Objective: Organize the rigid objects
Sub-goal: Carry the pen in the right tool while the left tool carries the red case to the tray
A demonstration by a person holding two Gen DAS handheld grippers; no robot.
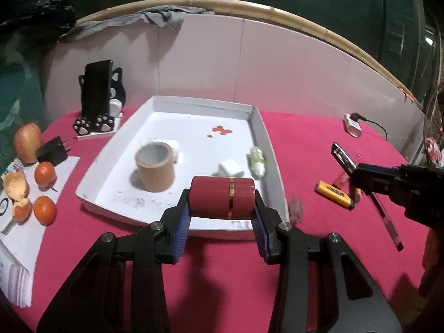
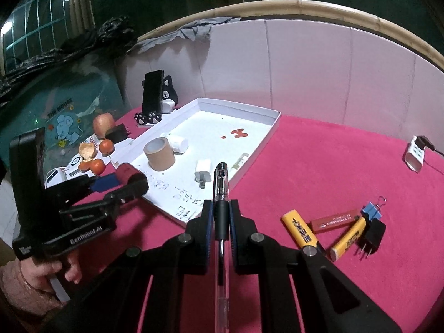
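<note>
The left gripper gripped a red cylindrical case by its ends, jaws partly open, above the near rim of the white tray, probably for dropping in. The right gripper, jaws shut, pinched a pen lengthwise just outside that tray, likely next in line.

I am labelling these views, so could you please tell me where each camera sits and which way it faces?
Left wrist: on the left gripper, looking forward and down over the white tray; jaws clamp a red cylinder; right gripper at right.
Right wrist: on the right gripper, facing the tray; jaws clamp a pen; left gripper and a hand at left.
Shared: tray, tape roll, cylinder.
</note>
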